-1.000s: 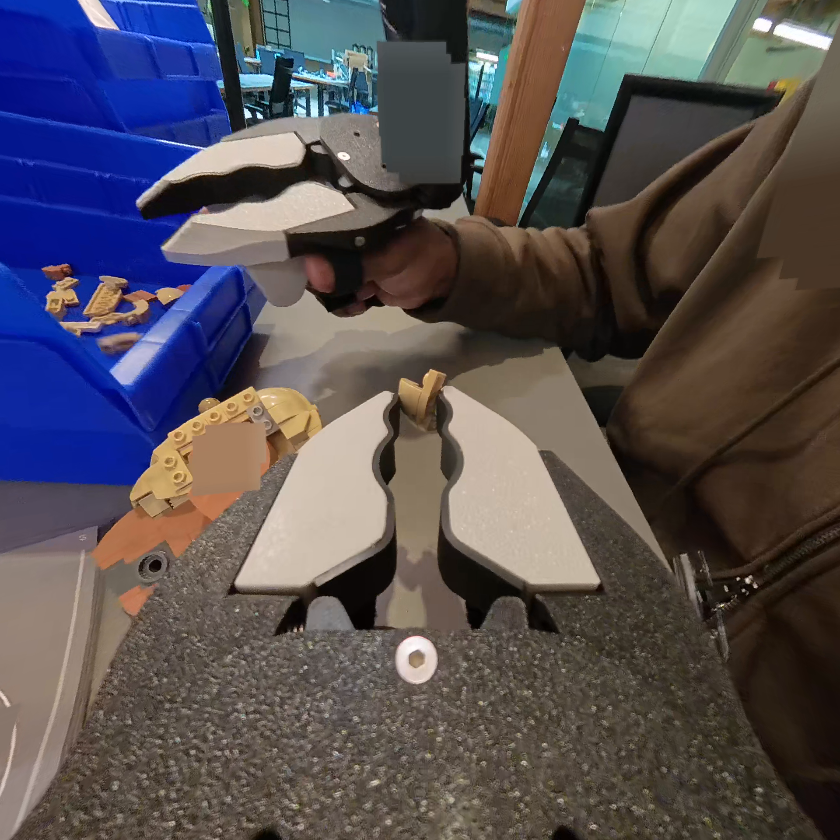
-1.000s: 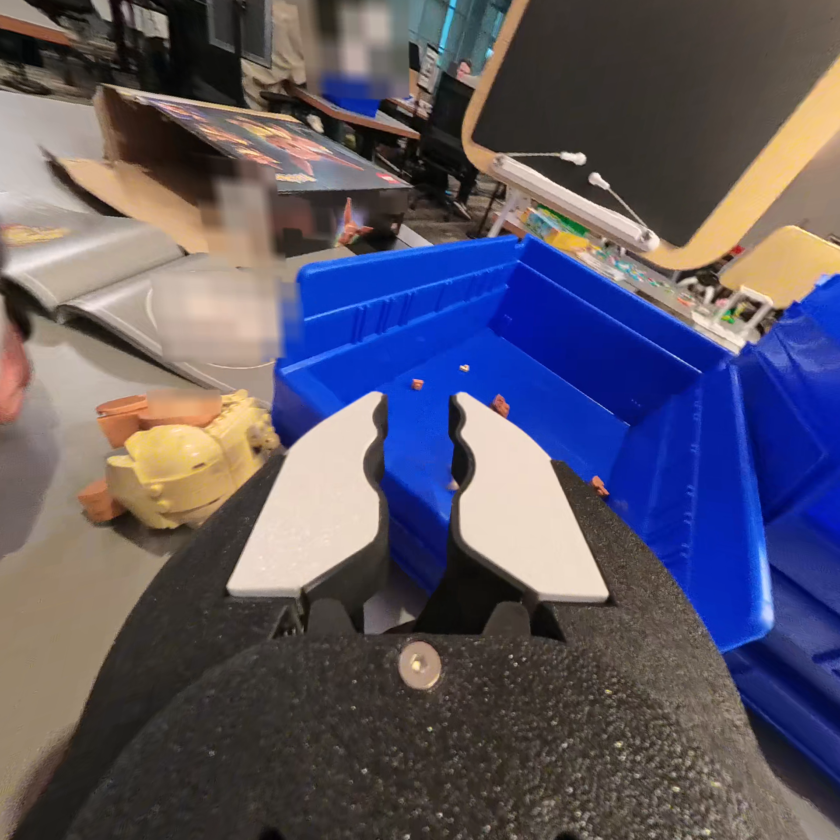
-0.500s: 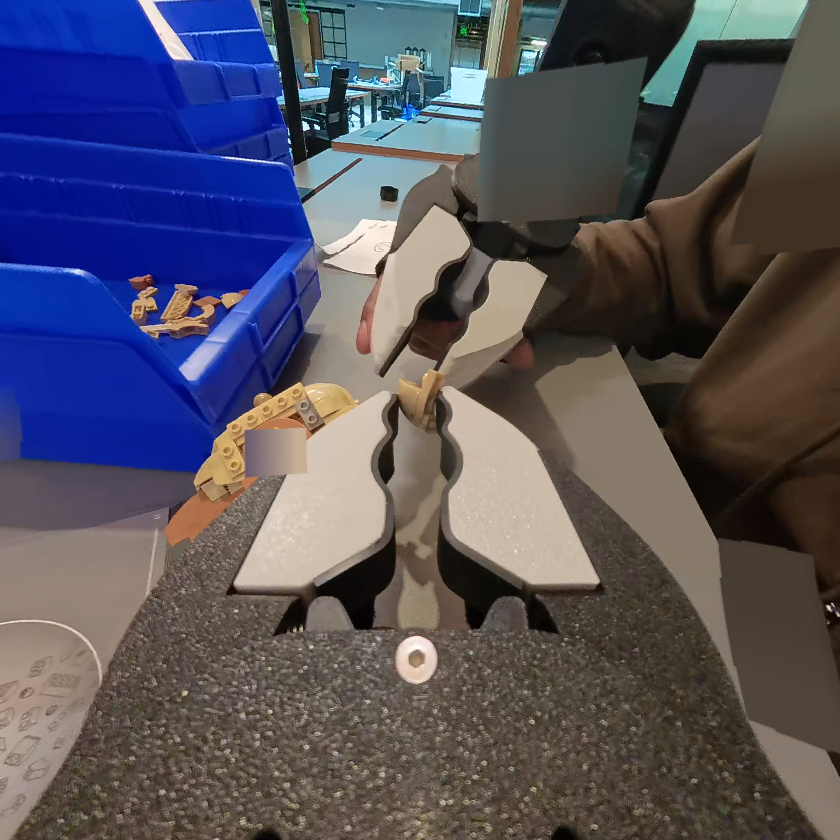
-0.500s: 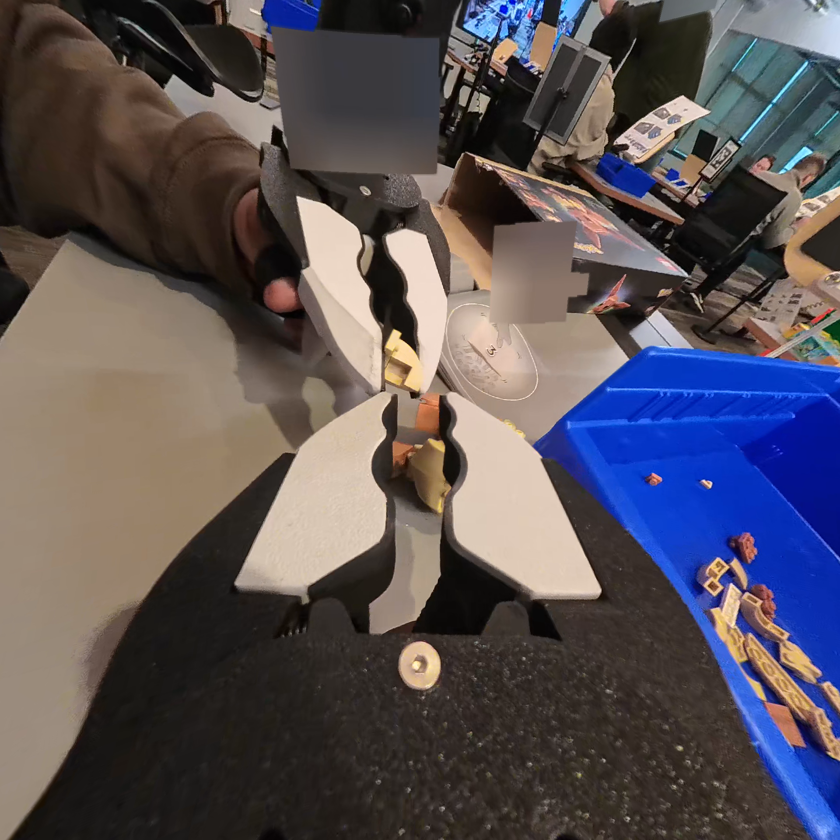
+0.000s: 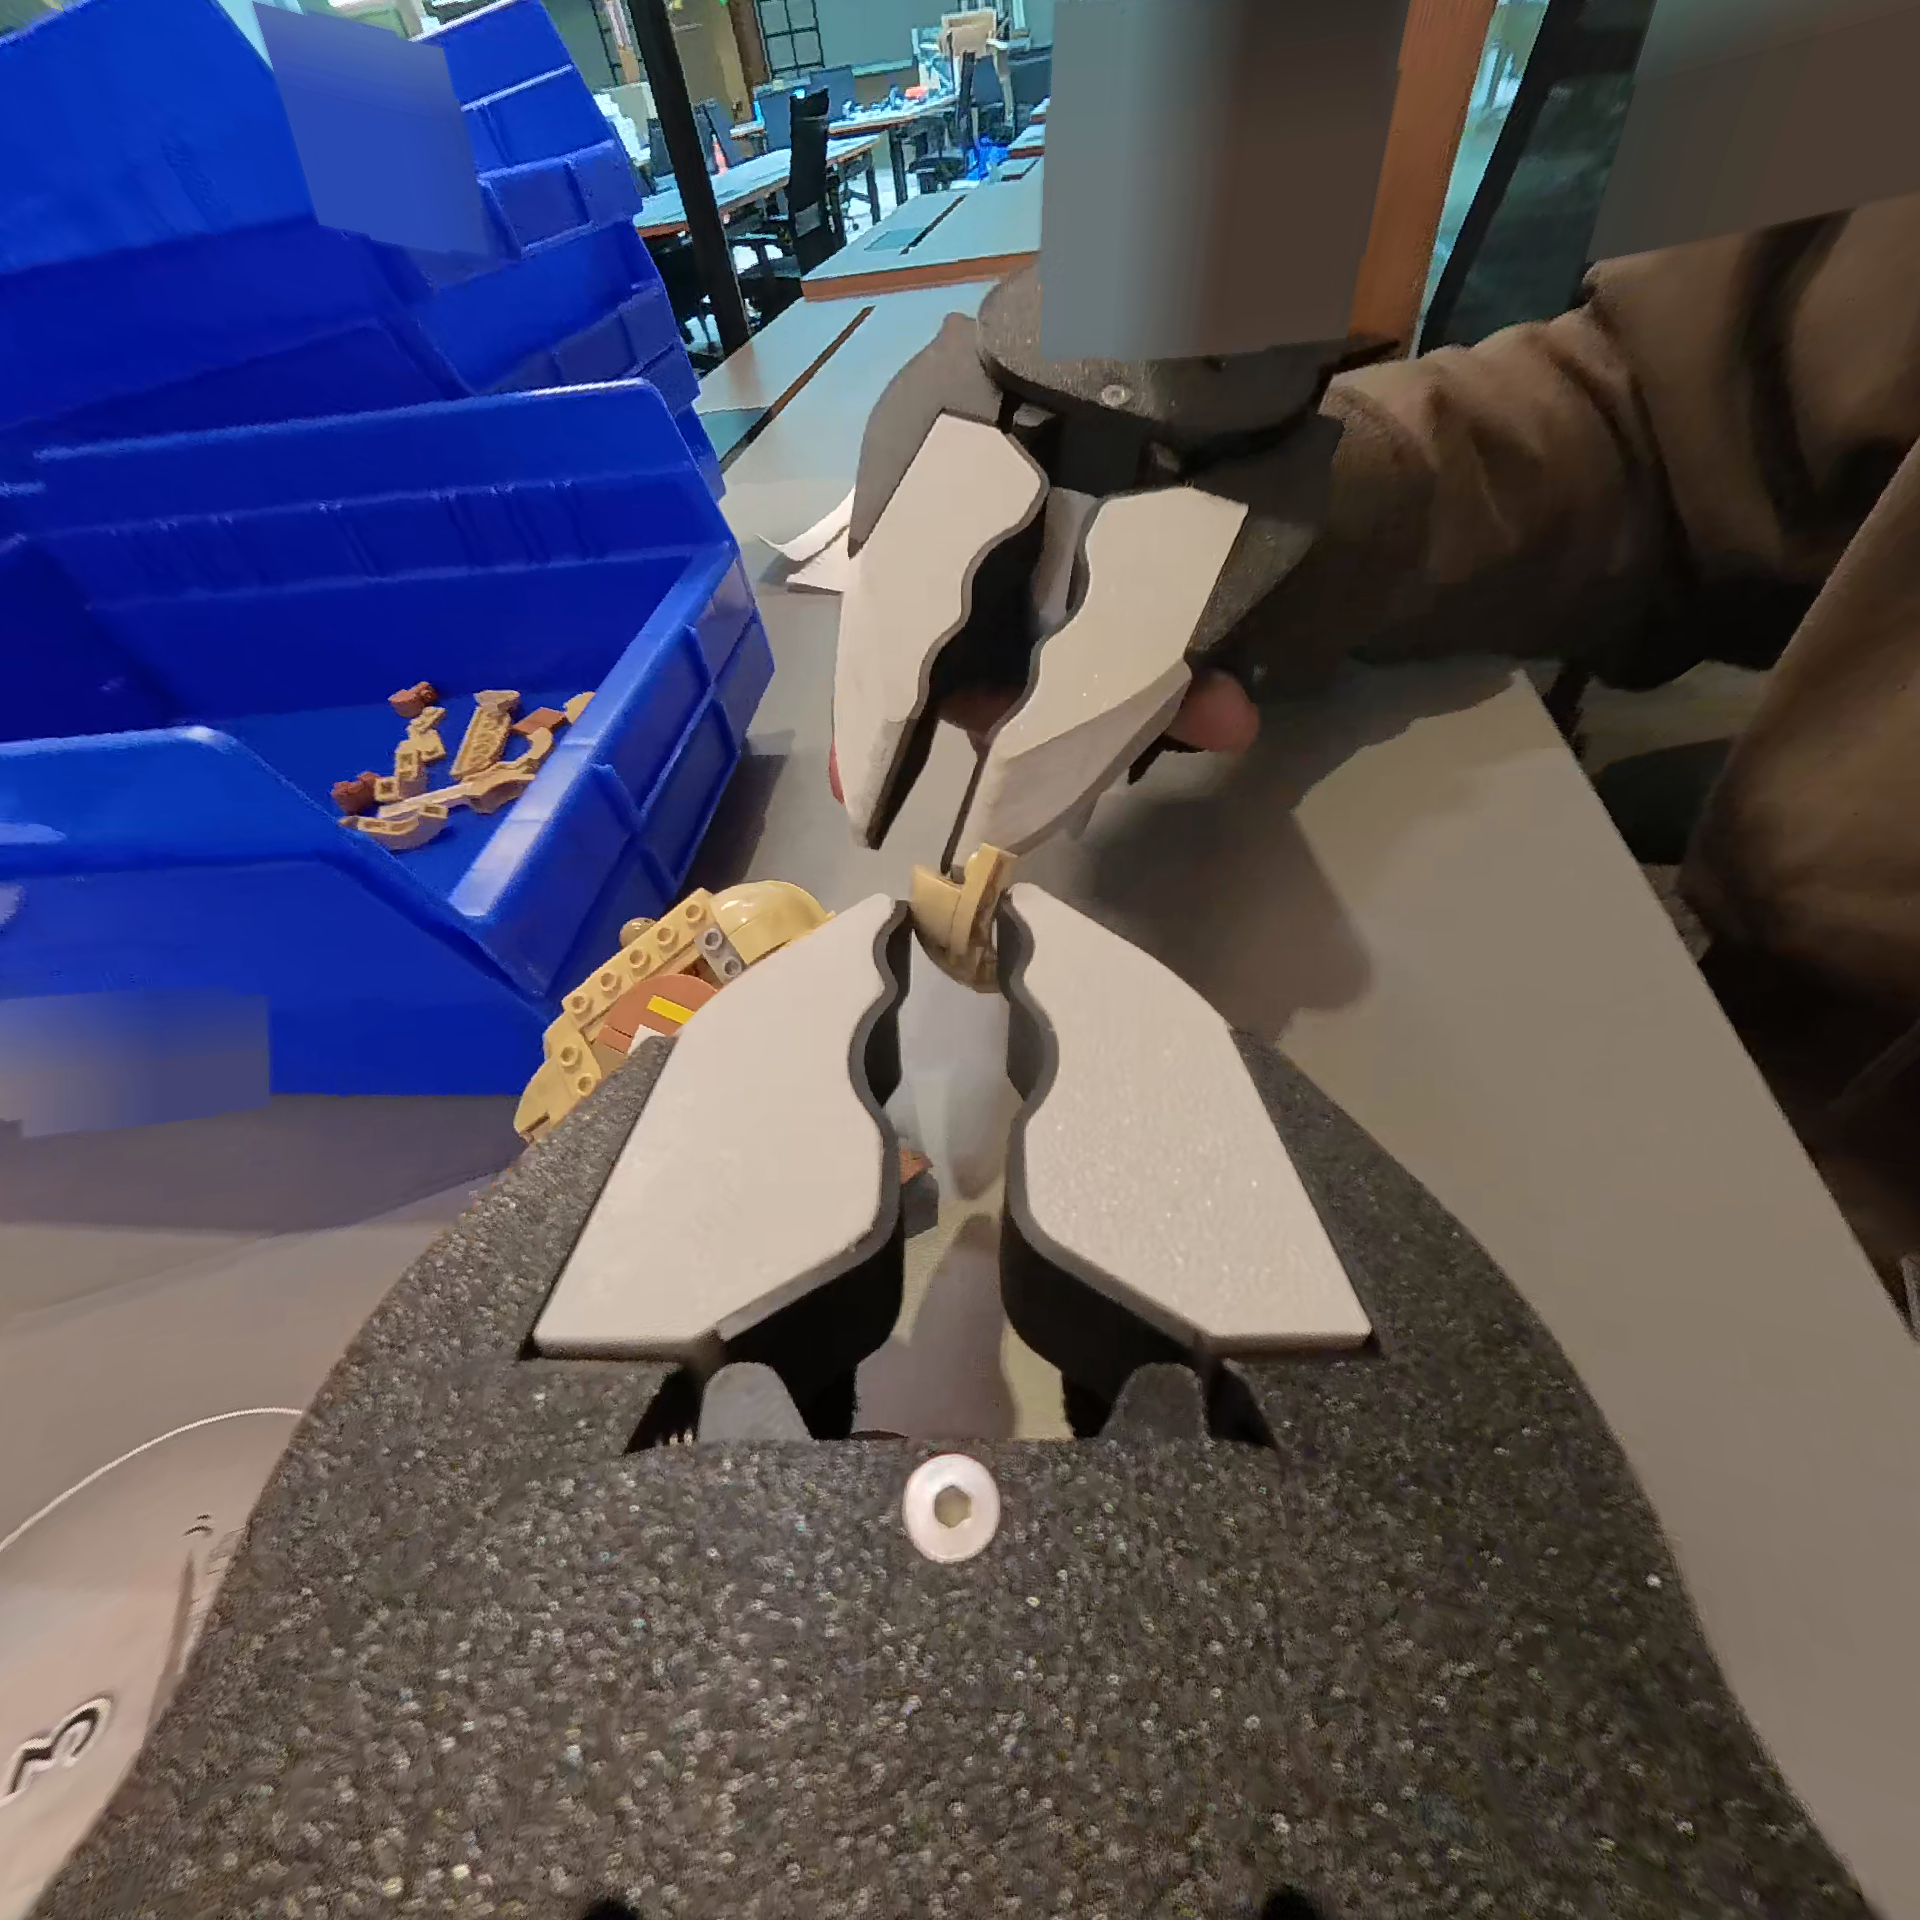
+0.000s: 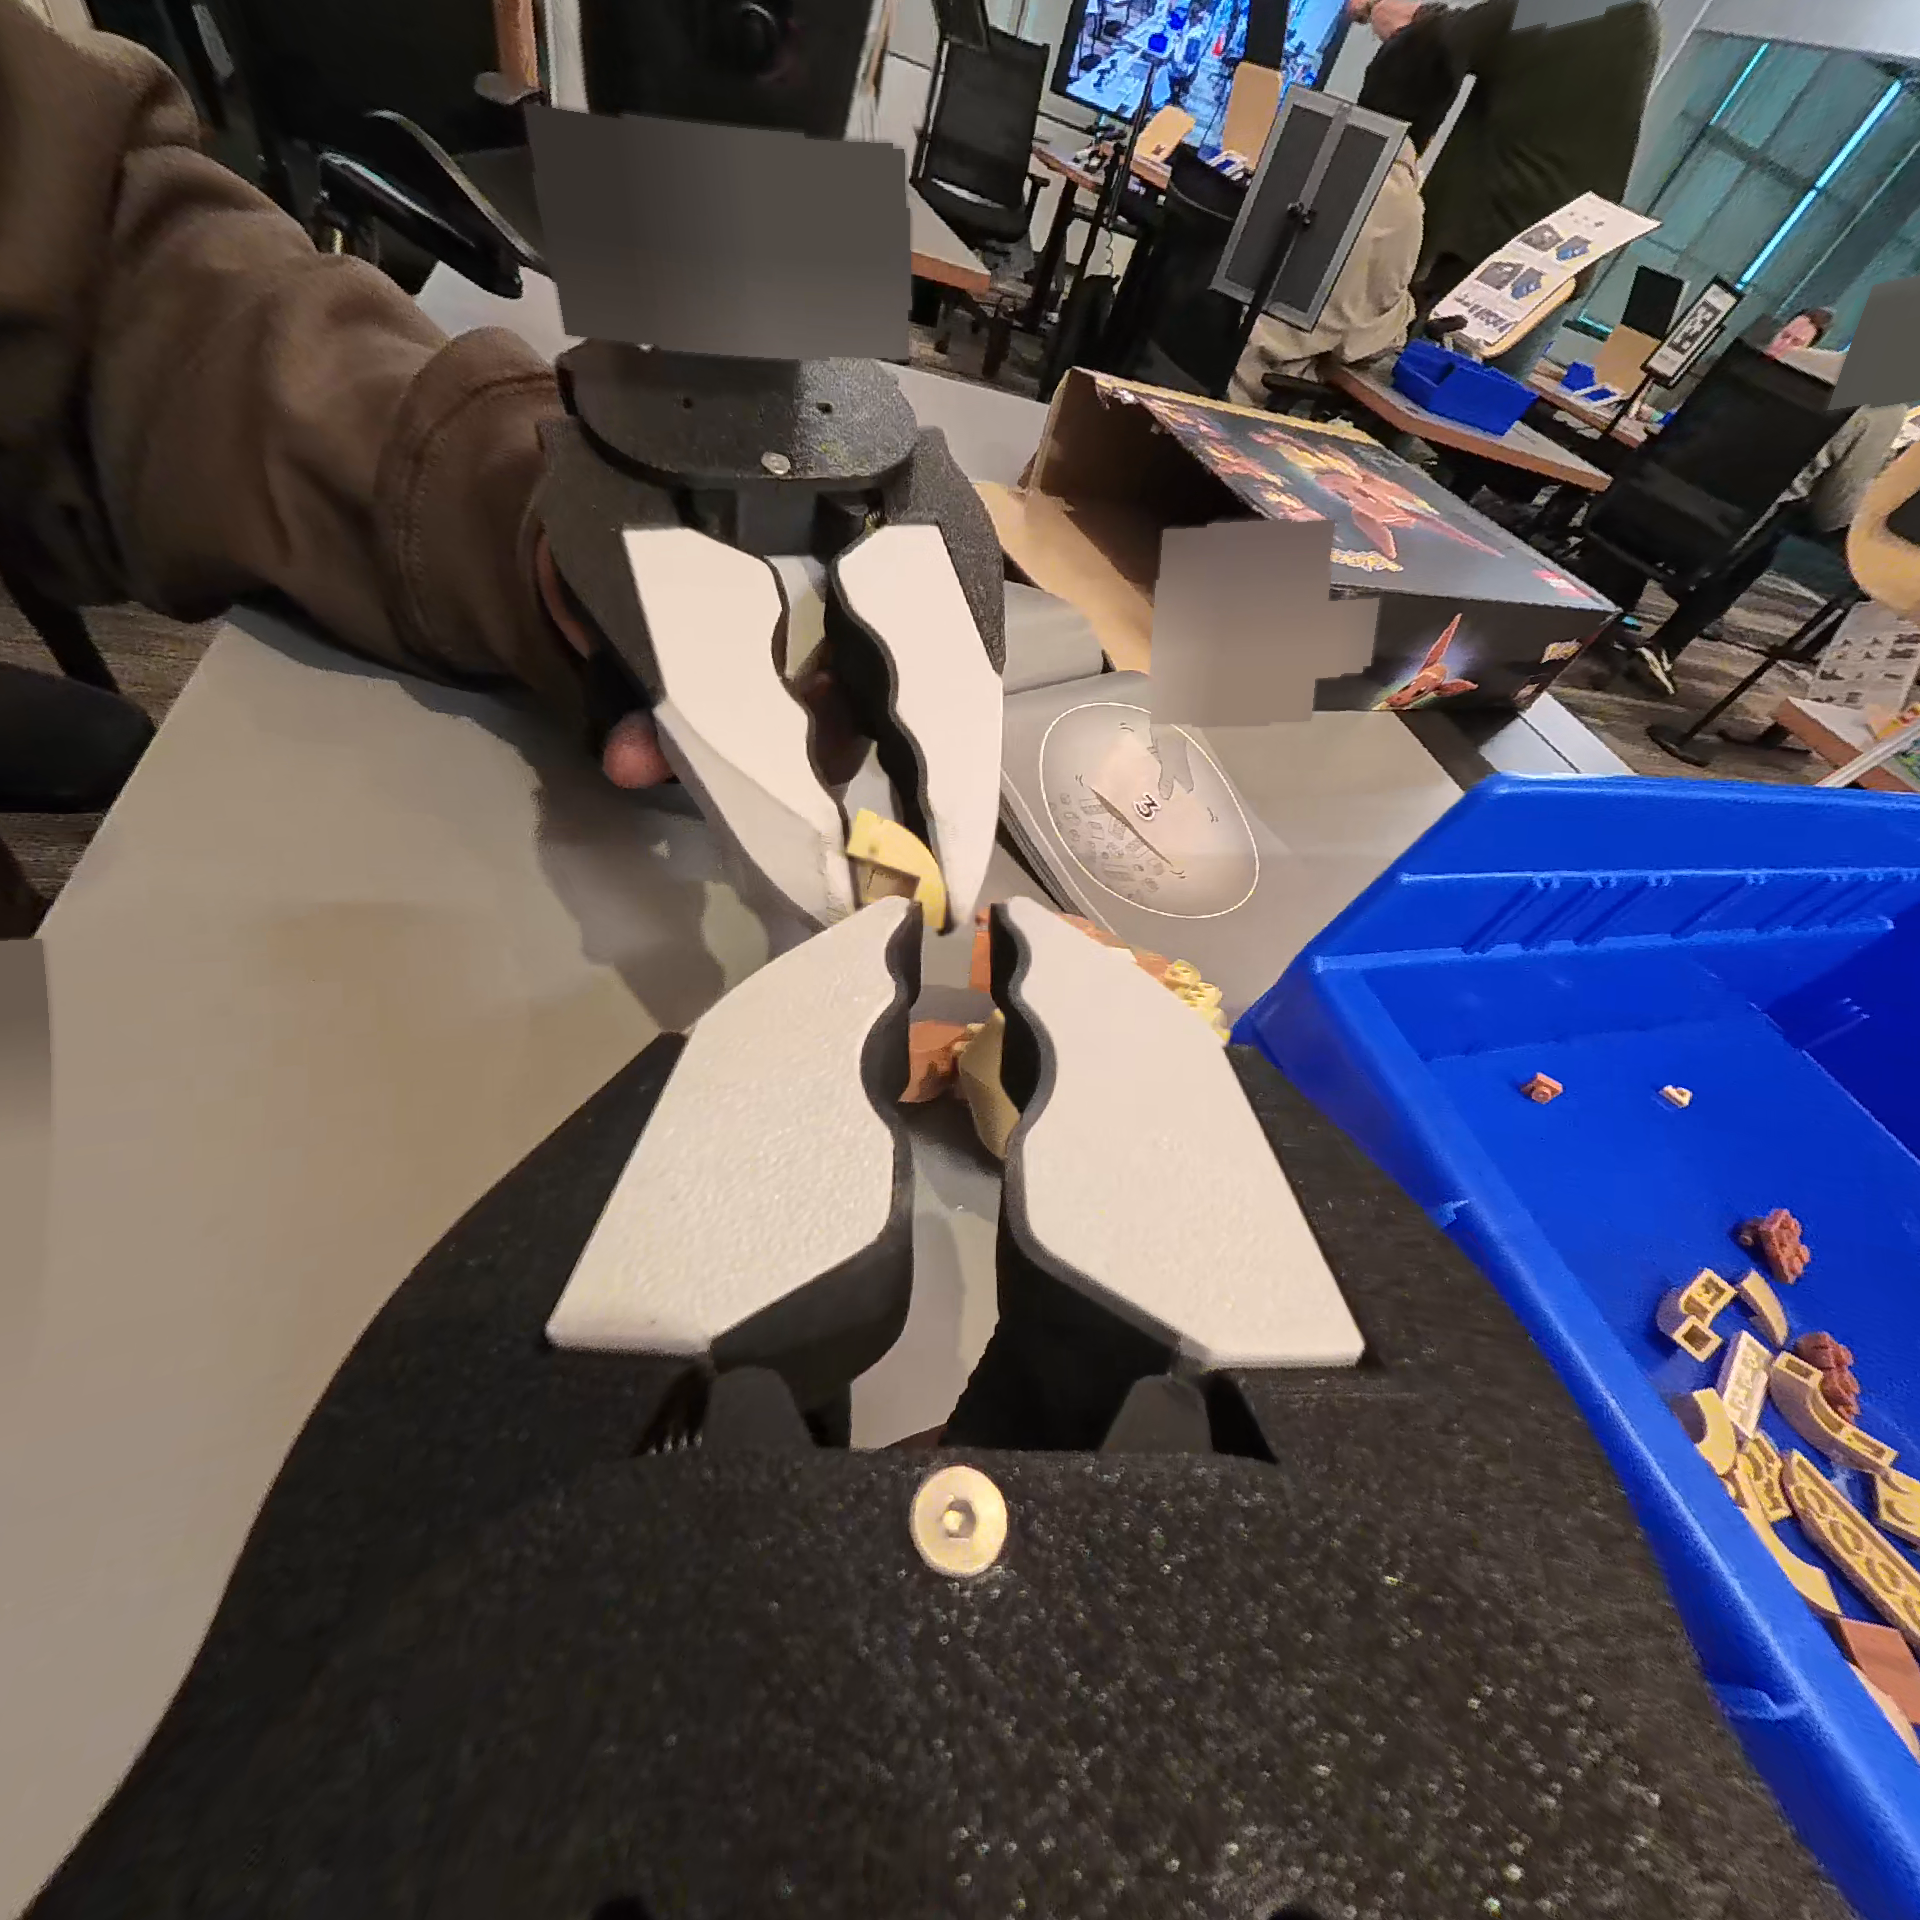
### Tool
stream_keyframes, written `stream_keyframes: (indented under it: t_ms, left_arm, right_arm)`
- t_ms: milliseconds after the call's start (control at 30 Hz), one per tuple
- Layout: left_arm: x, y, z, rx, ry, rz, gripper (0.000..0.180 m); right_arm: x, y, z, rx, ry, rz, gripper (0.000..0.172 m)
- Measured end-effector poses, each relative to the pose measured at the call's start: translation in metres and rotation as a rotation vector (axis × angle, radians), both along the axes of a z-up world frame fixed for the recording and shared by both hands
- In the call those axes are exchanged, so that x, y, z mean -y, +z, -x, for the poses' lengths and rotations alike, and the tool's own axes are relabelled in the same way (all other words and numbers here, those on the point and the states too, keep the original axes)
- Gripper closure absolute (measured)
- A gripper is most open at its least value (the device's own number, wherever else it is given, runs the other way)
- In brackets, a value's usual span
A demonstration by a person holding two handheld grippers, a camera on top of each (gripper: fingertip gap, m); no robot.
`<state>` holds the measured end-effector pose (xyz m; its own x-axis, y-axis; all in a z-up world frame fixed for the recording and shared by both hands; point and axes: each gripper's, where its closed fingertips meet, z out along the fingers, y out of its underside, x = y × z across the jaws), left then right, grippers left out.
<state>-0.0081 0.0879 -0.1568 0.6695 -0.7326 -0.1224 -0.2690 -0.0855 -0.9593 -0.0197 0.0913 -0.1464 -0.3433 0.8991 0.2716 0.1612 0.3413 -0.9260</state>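
At frame centre, the left gripper [image 5: 951, 914] pinches a tan brick piece [image 5: 961, 920]: light, rigid, slippery. The right gripper [image 6: 951, 920] is narrowly parted, empty.

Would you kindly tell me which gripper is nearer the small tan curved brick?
Left. The left gripper pinches the small tan curved brick; the right gripper's tips hover just above it.

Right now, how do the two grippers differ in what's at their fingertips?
The left gripper is clamped on a small tan curved brick piece, while the right gripper has nothing between its tips. The left one's tips press on that piece; the right one's tips show a narrow gap and sit just short of it. Both have grey fingers and meet tip to tip above the grey table.
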Motion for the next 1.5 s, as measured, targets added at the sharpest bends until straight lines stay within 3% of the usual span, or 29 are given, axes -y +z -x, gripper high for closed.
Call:
stream_keyframes:
  t_ms: [400, 733, 1000, 1500]
  left_arm:
    - [0.0, -0.004, -0.002, -0.113, 0.023, -0.079, 0.166]
    - [0.009, 0.017, -0.012, 0.076, -0.064, -0.114, 0.166]
    - [0.01, 0.009, -0.018, -0.143, -0.036, -0.237, 0.166]
    - [0.022, 0.004, -0.03, -0.168, -0.126, -0.301, 0.166]
  right_arm:
    - [0.004, -0.007, -0.002, 0.076, 0.033, 0.083, 0.16]
    - [0.013, 0.01, -0.01, 0.097, 0.13, 0.339, 0.158]
    - [0.017, 0.002, -0.017, 0.213, 0.184, 0.446, 0.159]
    - [0.034, -0.004, -0.026, 0.325, 0.333, 0.673, 0.154]
